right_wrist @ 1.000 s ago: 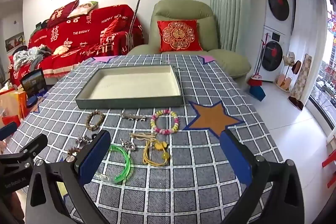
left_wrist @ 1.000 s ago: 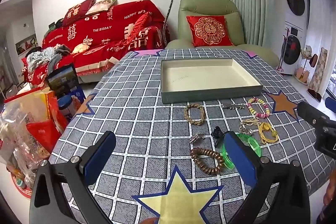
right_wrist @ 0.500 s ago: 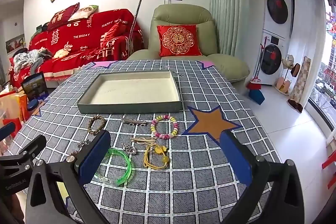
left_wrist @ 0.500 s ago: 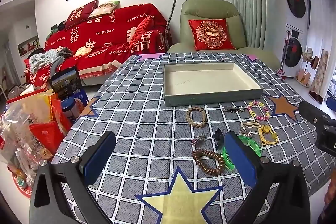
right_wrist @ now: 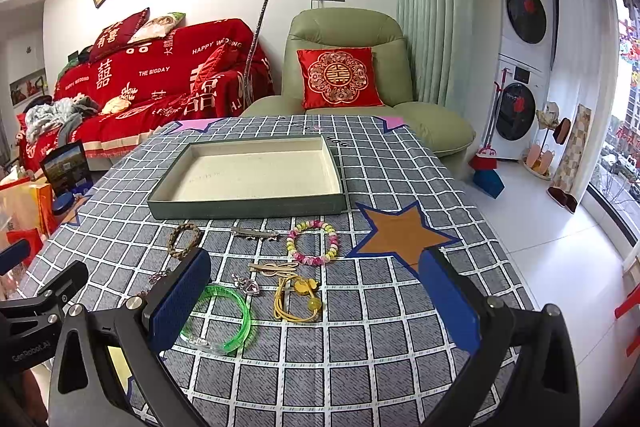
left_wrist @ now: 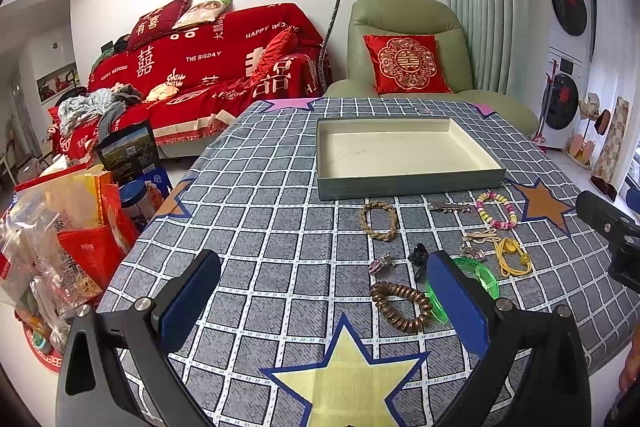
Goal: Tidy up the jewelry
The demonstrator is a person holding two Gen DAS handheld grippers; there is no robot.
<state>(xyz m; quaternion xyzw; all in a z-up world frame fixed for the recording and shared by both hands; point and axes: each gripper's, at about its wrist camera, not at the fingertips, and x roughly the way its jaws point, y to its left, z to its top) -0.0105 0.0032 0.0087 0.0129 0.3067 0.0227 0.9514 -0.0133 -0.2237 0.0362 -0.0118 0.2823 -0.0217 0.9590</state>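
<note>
An empty shallow green tray (left_wrist: 408, 183) (right_wrist: 248, 207) lies on the checked tablecloth. In front of it are scattered several pieces: a braided bracelet (left_wrist: 378, 221) (right_wrist: 183, 239), a pastel bead bracelet (left_wrist: 496, 215) (right_wrist: 312, 242), a metal clip (right_wrist: 254, 233), a brown coil bracelet (left_wrist: 402, 305), a green bangle (right_wrist: 222, 319) (left_wrist: 478, 269), yellow hair ties (right_wrist: 298, 297) (left_wrist: 512, 257). My left gripper (left_wrist: 324, 301) is open above the near table, with nothing between its fingers. My right gripper (right_wrist: 314, 301) is open over the yellow hair ties, holding nothing.
A small silver charm (right_wrist: 246, 285), a beige bow clip (right_wrist: 274, 267) and a dark claw clip (left_wrist: 420, 253) lie among the jewelry. Bags and boxes (left_wrist: 60, 227) crowd the floor left of the table. A red sofa (left_wrist: 208, 67) and a green armchair (left_wrist: 408, 59) stand behind.
Both grippers have drawn back and risen slightly, so the tray and jewelry sit a little lower and farther in view. Both stay open.
</note>
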